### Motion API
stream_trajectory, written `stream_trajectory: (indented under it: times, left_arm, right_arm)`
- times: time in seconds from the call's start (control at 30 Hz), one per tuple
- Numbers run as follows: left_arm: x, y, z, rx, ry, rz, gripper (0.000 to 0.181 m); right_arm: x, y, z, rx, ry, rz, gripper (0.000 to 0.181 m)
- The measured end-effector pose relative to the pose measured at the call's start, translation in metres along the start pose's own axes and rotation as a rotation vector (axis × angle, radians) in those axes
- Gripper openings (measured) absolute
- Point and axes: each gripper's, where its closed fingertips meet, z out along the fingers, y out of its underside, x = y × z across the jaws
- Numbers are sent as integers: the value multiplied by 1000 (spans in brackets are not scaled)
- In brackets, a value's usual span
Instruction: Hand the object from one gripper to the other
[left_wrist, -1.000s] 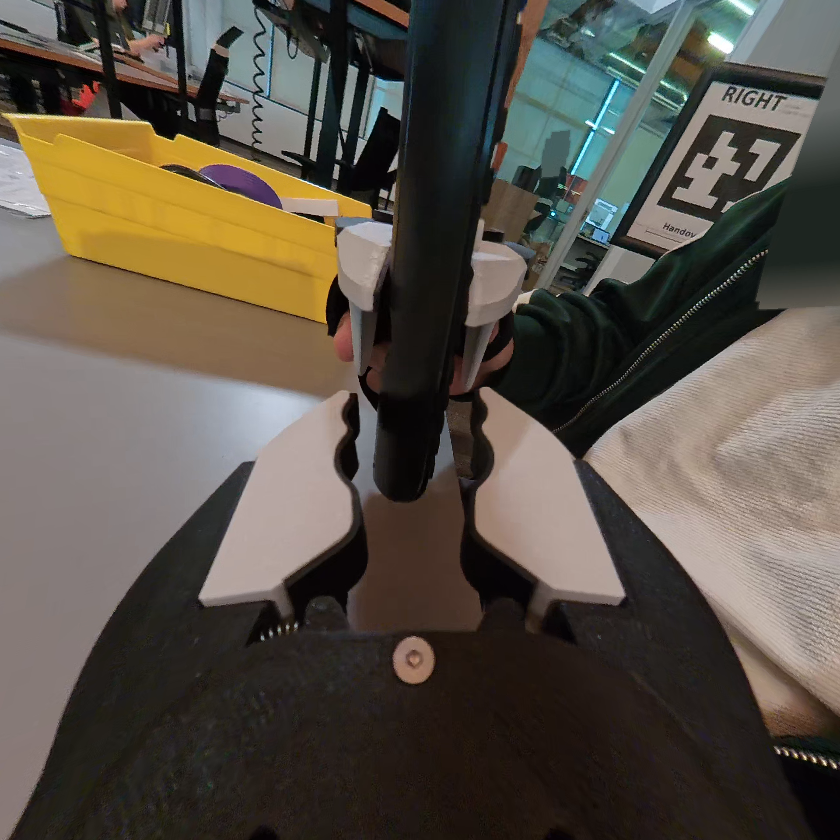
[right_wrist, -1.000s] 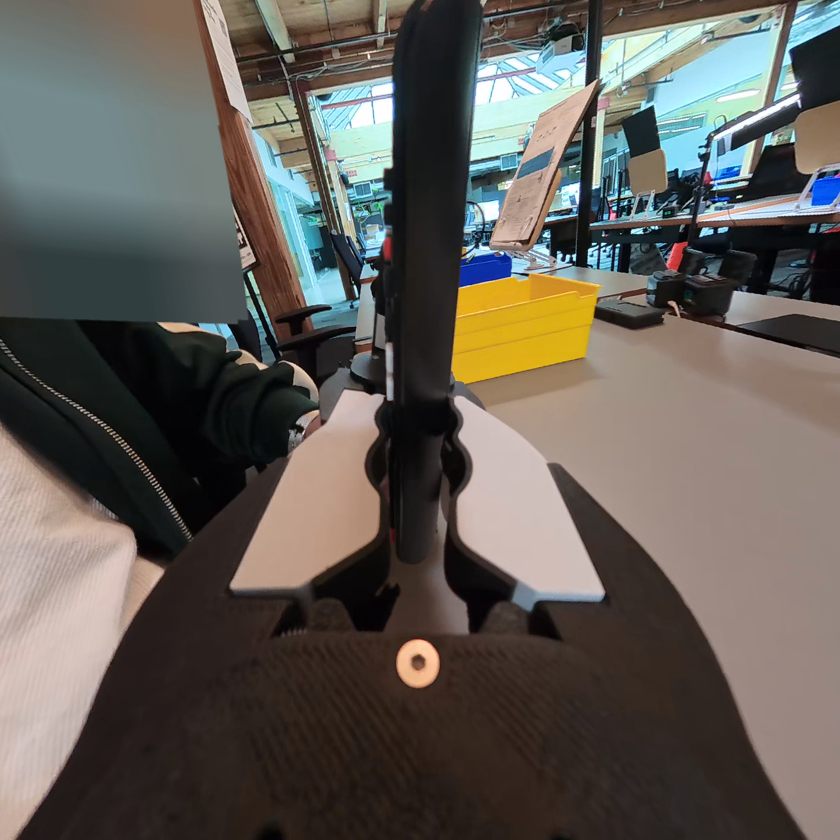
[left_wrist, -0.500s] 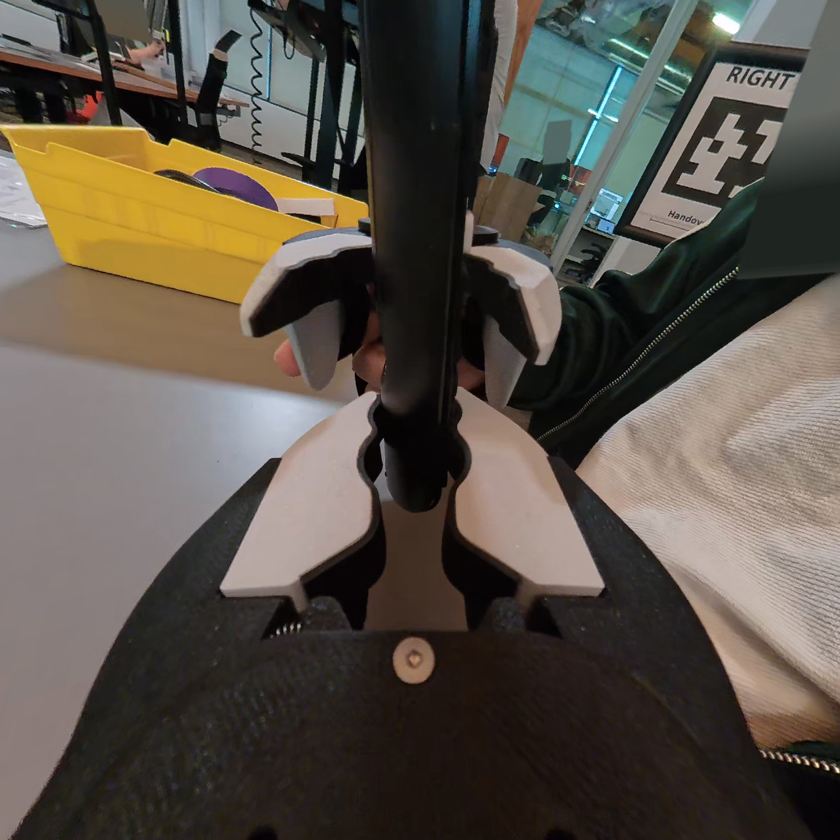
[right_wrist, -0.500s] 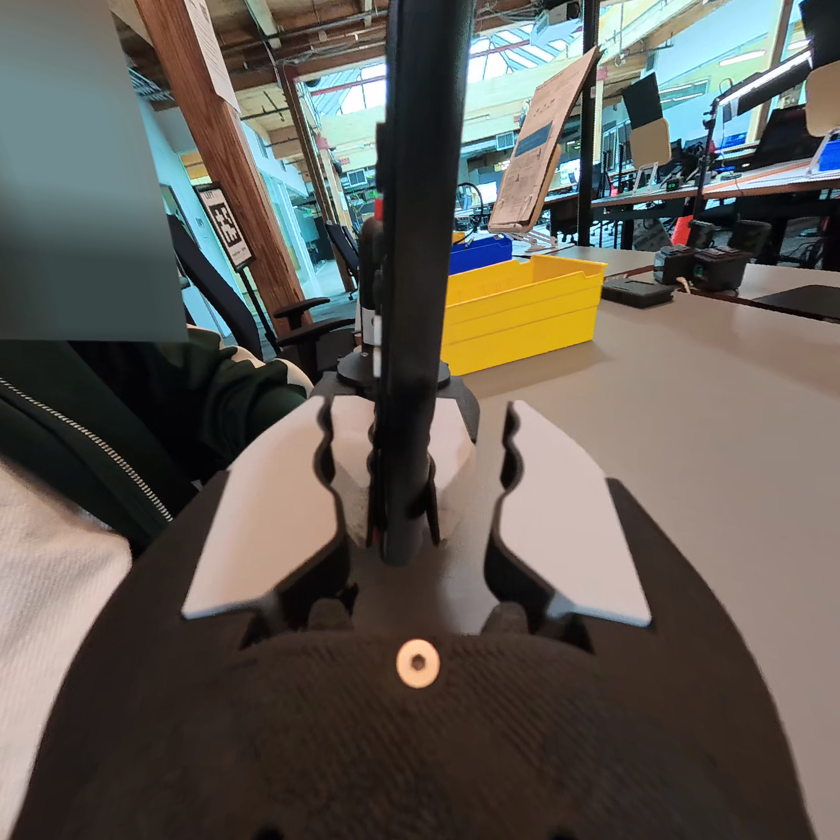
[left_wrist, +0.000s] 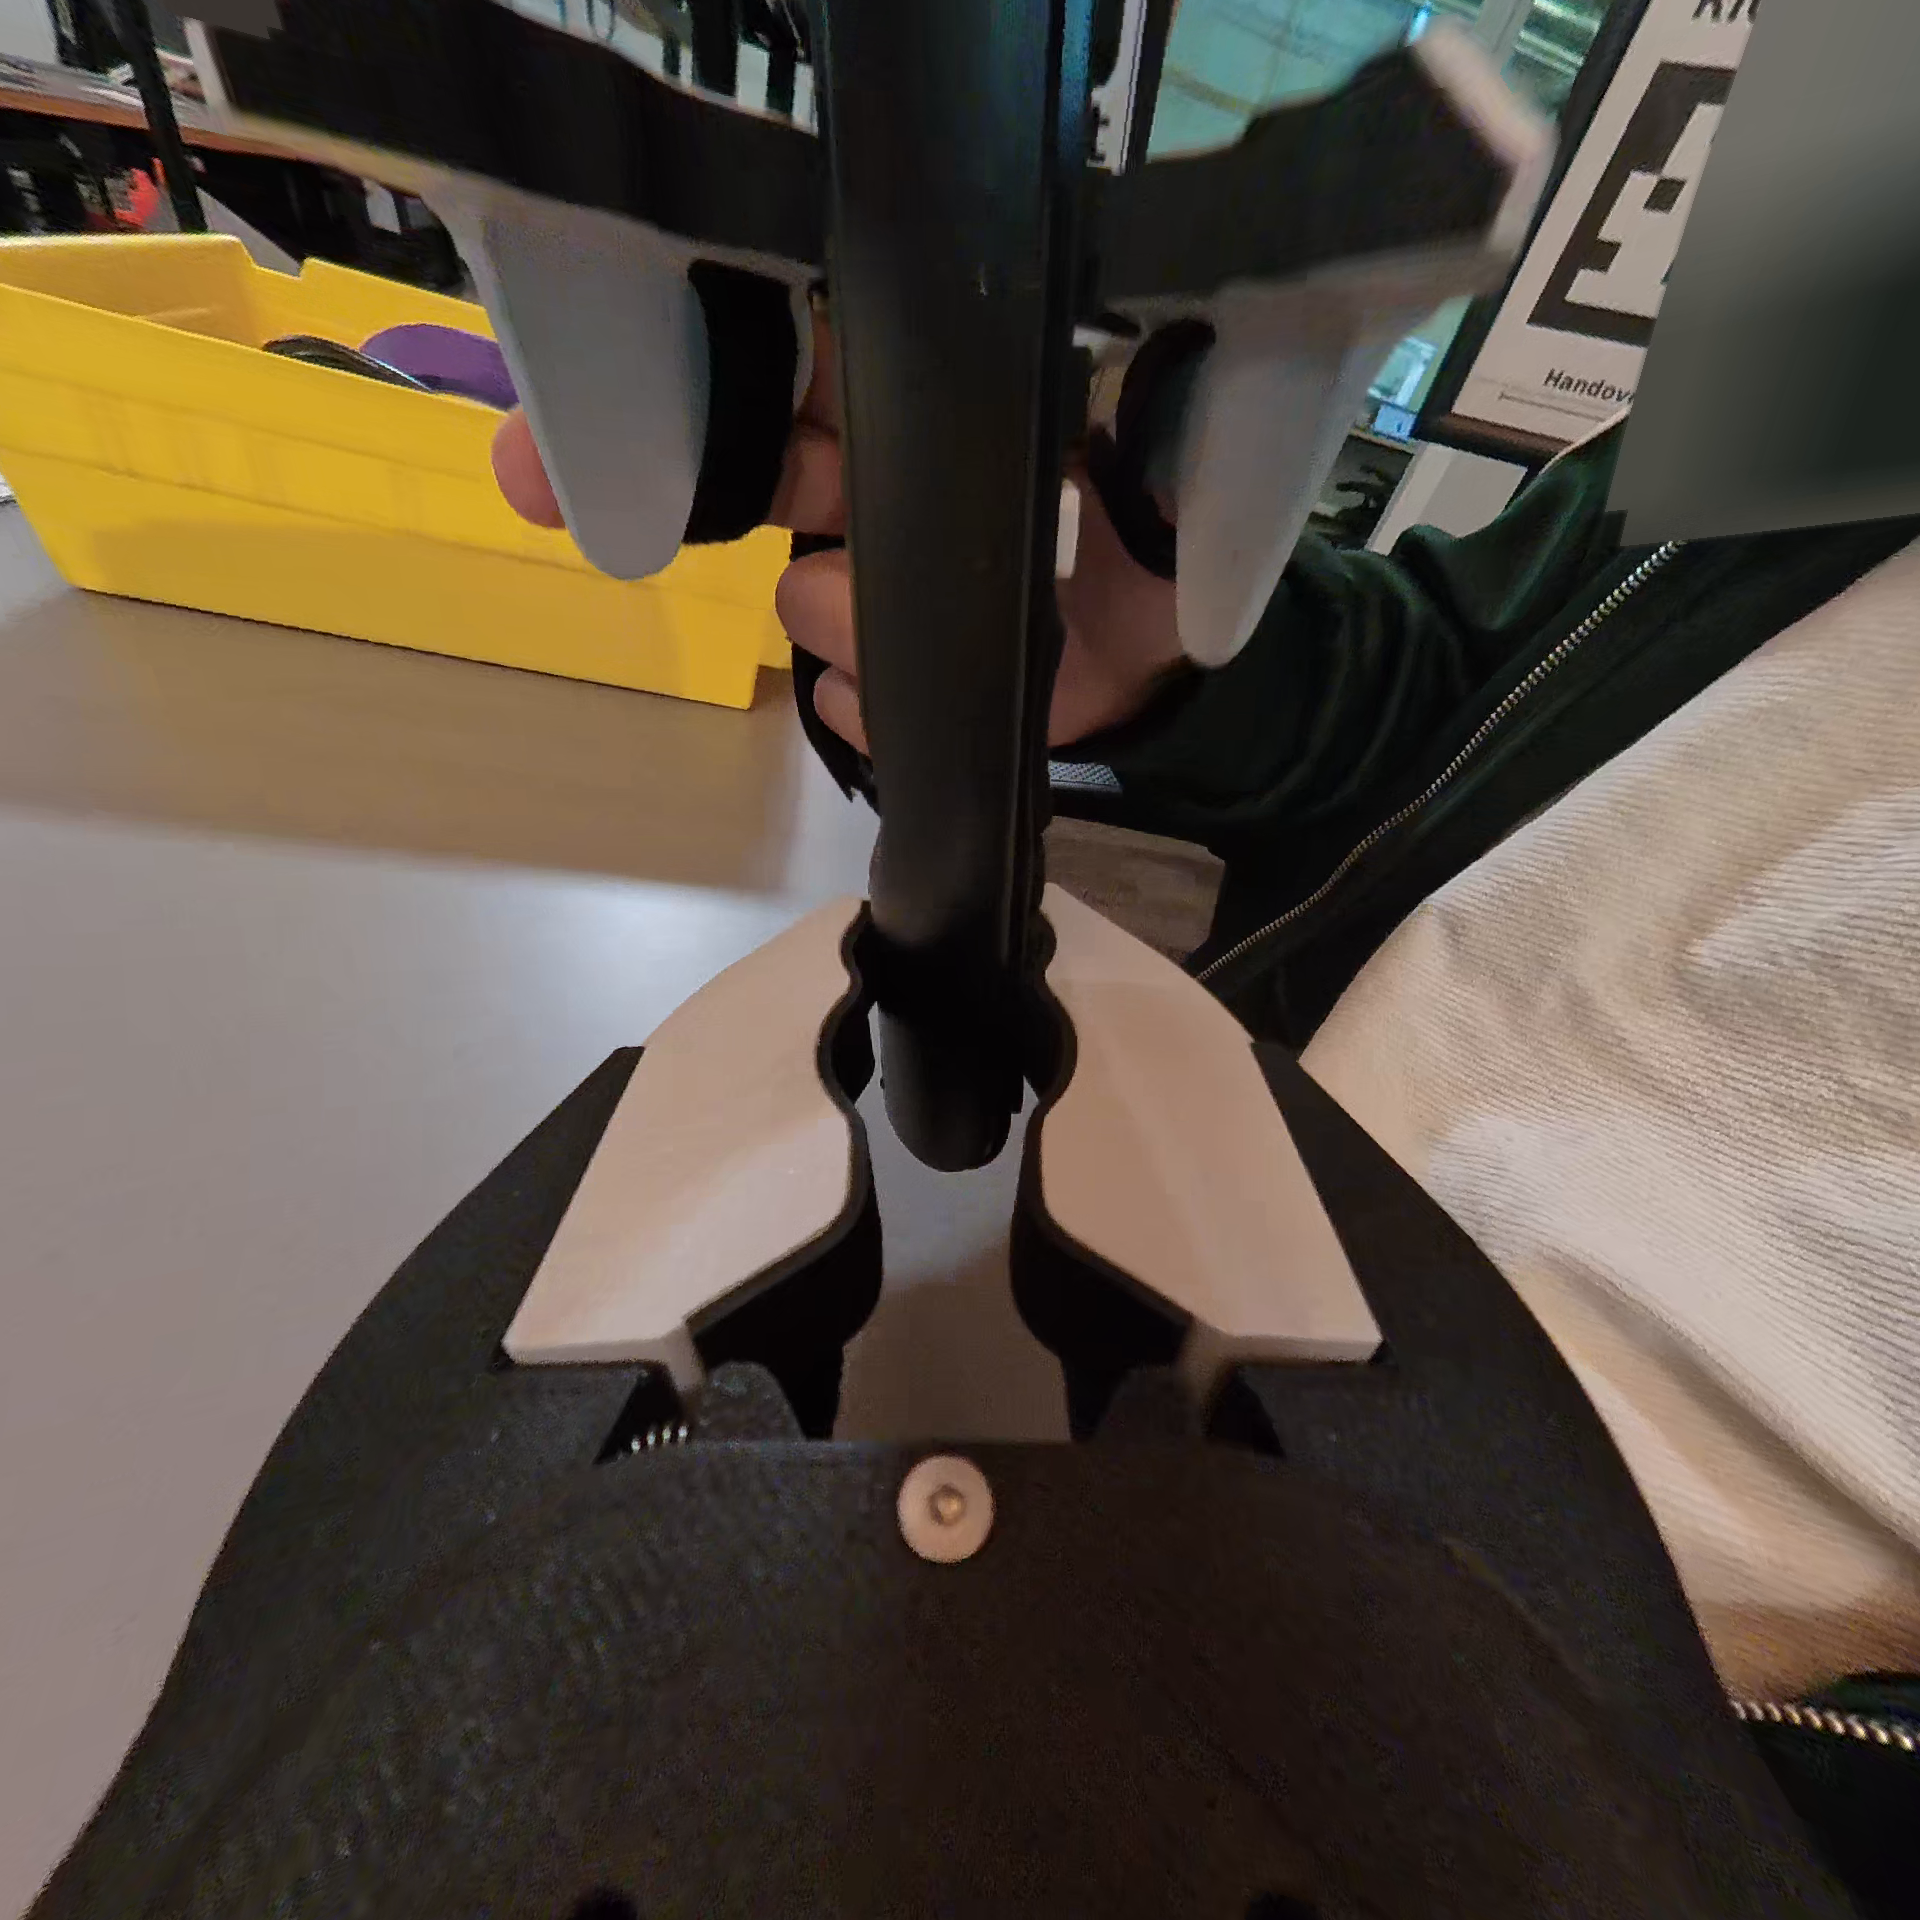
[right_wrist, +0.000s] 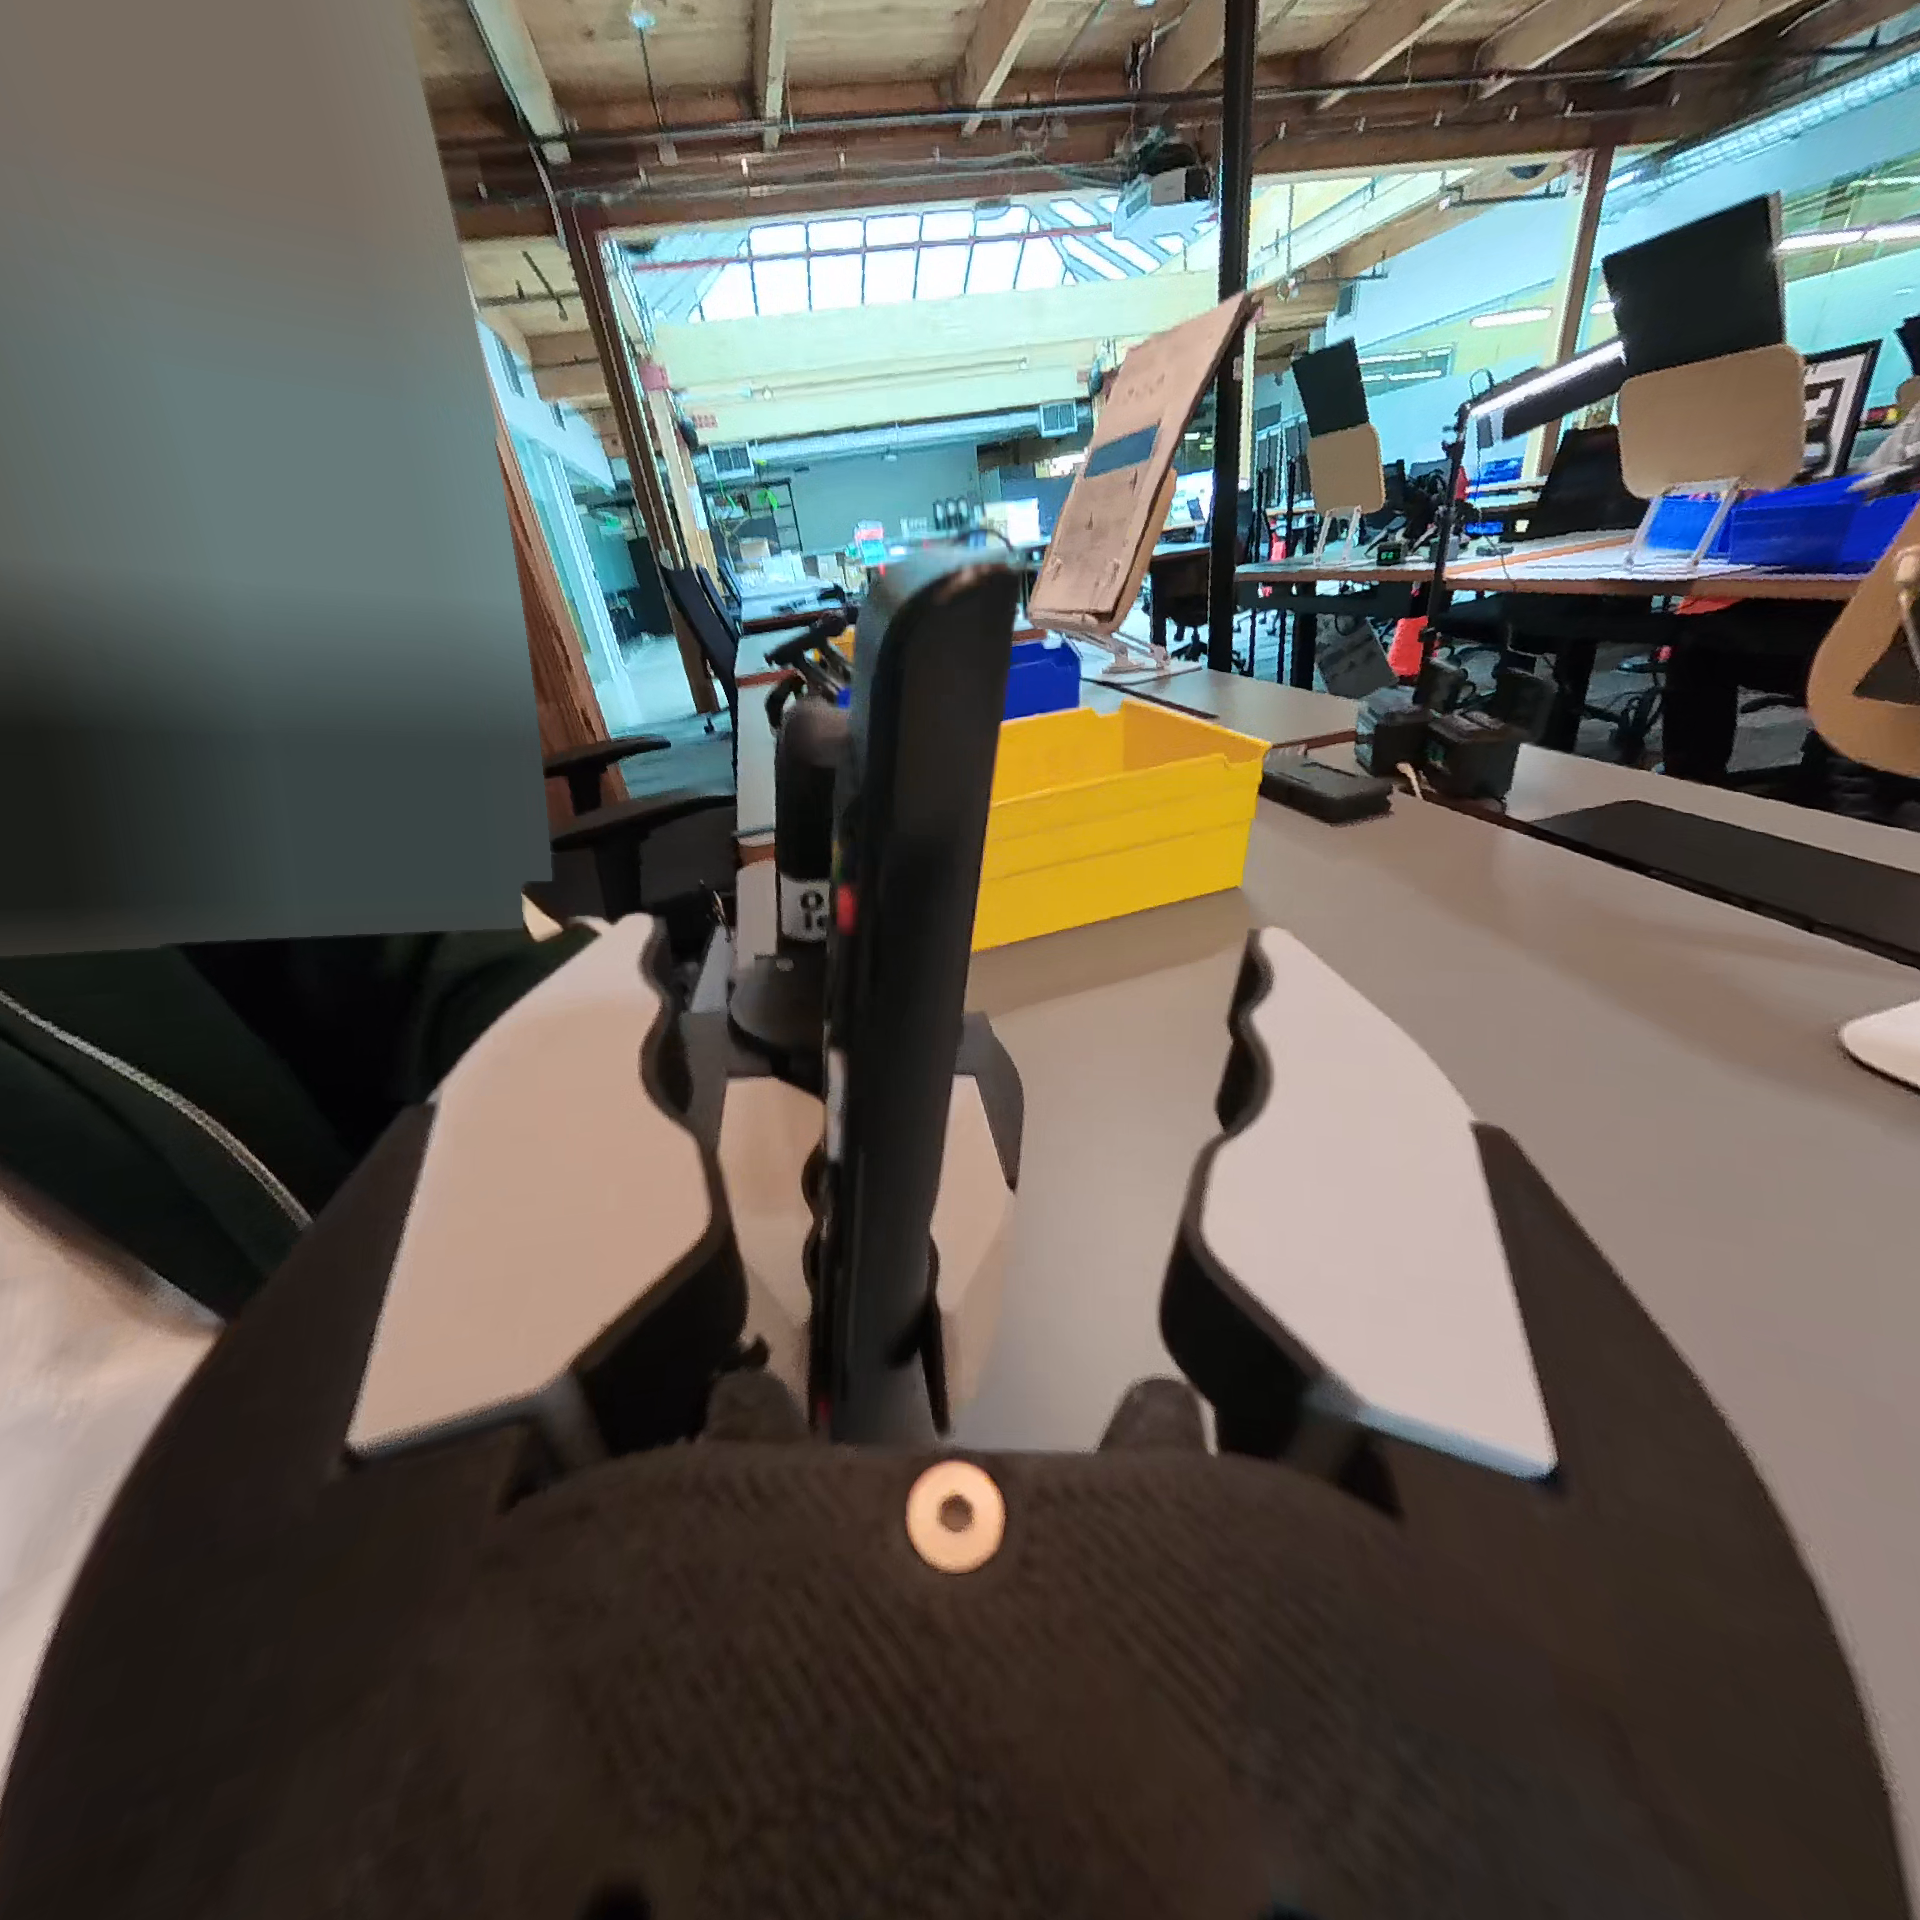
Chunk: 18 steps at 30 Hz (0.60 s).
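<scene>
The object is a long black remote-like bar (left_wrist: 951, 520), standing upright between the two grippers. My left gripper (left_wrist: 951, 935) is shut on its lower end. In the left wrist view my right gripper's grey fingers (left_wrist: 603, 416) hang spread wide on either side of the bar, not touching it. In the right wrist view my right gripper (right_wrist: 951, 940) is open, with the bar (right_wrist: 925, 779) free between its jaws. The left gripper's white fingers (right_wrist: 977, 1174) clamp the bar's base there.
A yellow bin (left_wrist: 312, 499) stands on the grey table (left_wrist: 312, 987); it also shows in the right wrist view (right_wrist: 1122, 831). The person's white sweater (left_wrist: 1610, 1143) and dark green sleeve are close on one side. A black pad (right_wrist: 1745, 862) lies farther off.
My left gripper closed on the bar's lower end. My right gripper opened, let go of the bar and spread wider, drawing back from it.
</scene>
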Motion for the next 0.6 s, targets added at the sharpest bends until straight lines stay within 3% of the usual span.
stream_trajectory:
  times: [0.17, 0.2, 0.27, 0.43, 0.53, 0.6]
  left_arm:
    - [6, 5, 7, -21, 14, 19, 26]
    - [6, 5, 8, -24, 15, 19, 26]
    - [7, 6, 9, -24, 19, 13, 26]
    - [7, 3, 10, 19, 45, -78, 32]
    - [1, -4, 7, 77, 20, -123, 67]
    - [-2, -11, 3, 117, -4, -118, 76]
  right_arm:
    - [-5, -14, -4, 56, -25, 87, 83]
    - [-7, -15, -5, 57, -36, 86, 72]
    - [-17, -12, -8, 20, -93, 75, 25]
    - [-20, -12, -10, 6, -91, 48, 25]
    - [-19, -23, -14, 13, -85, 76, 25]
    - [-10, -41, -27, 15, -35, 56, 25]
